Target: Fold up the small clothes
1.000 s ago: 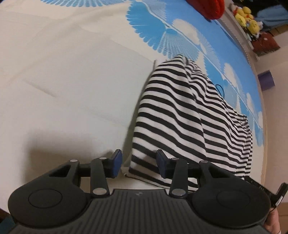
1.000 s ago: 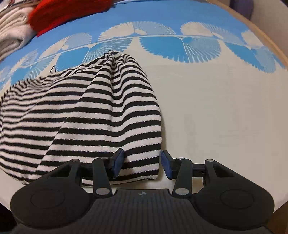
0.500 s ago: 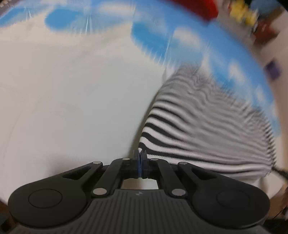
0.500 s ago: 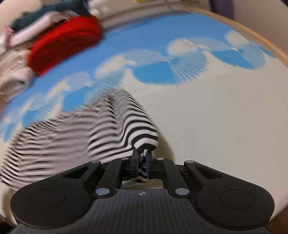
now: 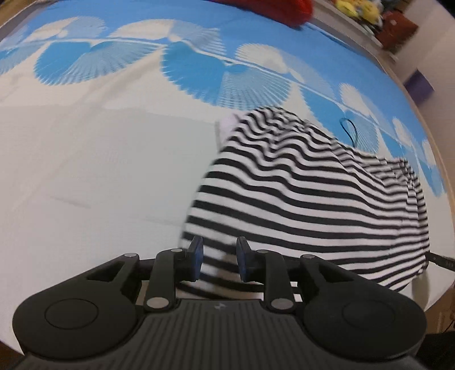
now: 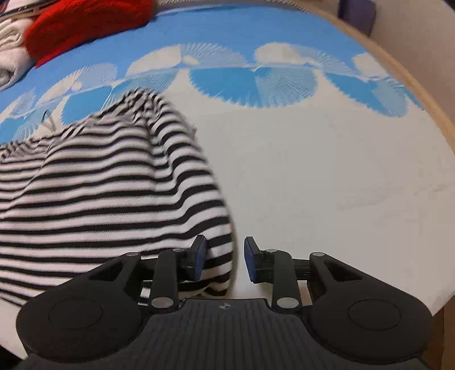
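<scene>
- You are holding the left gripper (image 5: 218, 263) at the near left corner of the striped garment (image 5: 307, 199), with its jaws standing apart and the cloth lying between the blue pads (image 5: 196, 261), not pinched.
- You are keeping the right gripper (image 6: 224, 260) at the garment's (image 6: 108, 193) near right corner; its jaws are also apart, the hem reaching only the left pad while the right pad is hanging over bare cloth.
- The garment is lying bunched and doubled over near the front edge of the surface, so the fold is looking partly made at best: the edges are not lining up, a ridge is running across the far end, and flattening plus at least one more fold seems left to do.
- The stripes are blurring in both views, so you are probably not getting a reliable read on how many layers are stacked.
- You are working over a tablecloth (image 5: 99, 170) that is pale in front and printed with blue fans behind, on a table with a wooden rim (image 6: 426, 113).
- A red knit item (image 6: 85, 25) and pale folded cloth (image 6: 11, 57) are sitting at the far edge; yellow toys (image 5: 355, 8) are showing in the room beyond.
</scene>
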Tool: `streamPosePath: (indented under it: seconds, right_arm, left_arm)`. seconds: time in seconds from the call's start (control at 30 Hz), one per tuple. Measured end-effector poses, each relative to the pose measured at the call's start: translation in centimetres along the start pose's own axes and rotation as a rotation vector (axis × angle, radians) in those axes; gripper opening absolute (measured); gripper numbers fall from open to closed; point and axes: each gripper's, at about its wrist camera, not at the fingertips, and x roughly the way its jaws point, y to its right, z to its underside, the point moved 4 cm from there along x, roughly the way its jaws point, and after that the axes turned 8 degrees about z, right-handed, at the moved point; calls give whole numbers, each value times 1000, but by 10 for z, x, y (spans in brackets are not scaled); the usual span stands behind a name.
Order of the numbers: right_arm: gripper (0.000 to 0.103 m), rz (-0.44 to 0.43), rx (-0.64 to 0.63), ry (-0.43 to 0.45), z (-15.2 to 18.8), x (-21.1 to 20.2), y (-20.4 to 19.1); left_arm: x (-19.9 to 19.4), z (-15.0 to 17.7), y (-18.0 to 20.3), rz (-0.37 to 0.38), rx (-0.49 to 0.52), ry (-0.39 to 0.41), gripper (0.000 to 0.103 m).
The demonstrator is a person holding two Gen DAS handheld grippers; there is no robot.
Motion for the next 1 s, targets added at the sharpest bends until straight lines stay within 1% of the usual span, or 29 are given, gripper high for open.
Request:
streamPosePath:
  seconds: [0.03, 0.07, 0.1, 0.2, 0.27, 0.3, 0.33, 0.37, 0.4, 0.43, 0.47, 0.5, 0.53, 0.6, 0.63, 0.67, 0.73, 0.77, 0.87, 0.93, 0.97, 1.0]
  right_arm:
    - [15, -2, -21, -25, 3, 4, -2]
    - [8, 3, -41, -48, 5, 8, -4]
    - [8, 9, -50, -61, 6, 11, -5]
    - [8, 12, -26, -52, 1, 10, -2]
    - [8, 14, -23, -57, 0, 11, -1]
    - [8, 17, -30, -60, 1, 12, -2]
    - [8, 24, -45, -60, 2, 12, -4]
    - [9, 33, -56, -56, 2, 11, -5]
    - [15, 46, -64, -50, 2, 10, -5]
    - [28, 64, -71, -41, 1, 8, -5]
    - [44, 88, -78, -29, 1, 7, -5]
    - [49, 123, -93, -4, -1, 3, -5]
    - [50, 138, -108, 23, -2, -1, -6]
    - [50, 124, -112, 81, -7, -9, -8]
    - [50, 111, -102, 117, -11, -14, -9]
    - [50, 94, -93, 155, -15, -19, -11]
    - [50, 59, -80, 213, -24, -26, -15]
    - [50, 41, -76, 229, -27, -27, -18]
    - [50, -17, -83, 233, -36, -23, -32]
    - [50, -36, -111, 232, -40, -19, -46]
    - [50, -40, -128, 231, -42, -16, -52]
    - [50, -42, -143, 229, -44, -14, -58]
  left_arm:
    - [2, -1, 6, -2, 15, 1, 26]
    - [5, -1, 12, -1, 23, 5, 26]
    - [6, -1, 17, 7, 23, 15, 26]
    - [14, -12, 27, 32, -2, 55, 26]
    - [23, -18, 33, 25, -25, 56, 29]
    - [33, -20, 34, 6, -36, 39, 34]
    - [43, -19, 34, -36, -46, 5, 40]
    - [54, -19, 32, -91, -52, -36, 41]
    - [65, -16, 27, -156, -62, -85, 41]
    - [71, -14, 23, -203, -84, -113, 50]
    - [71, -15, 20, -222, -120, -104, 51]
    - [69, -18, 20, -228, -141, -80, 51]
    - [64, -22, 22, -243, -142, -38, 50]
    - [52, -30, 34, -272, -84, 51, 50]
    - [48, -34, 43, -261, -52, 91, 51]
    - [45, -37, 52, -230, -25, 122, 51]
    - [45, -39, 69, -150, 11, 155, 51]
    - [46, -40, 80, -104, 35, 163, 51]
    - [54, -39, 109, -14, 113, 162, 51]
    - [61, -37, 123, 32, 140, 150, 51]
    - [66, -34, 129, 44, 143, 140, 51]
    - [73, -34, 133, 50, 141, 125, 49]
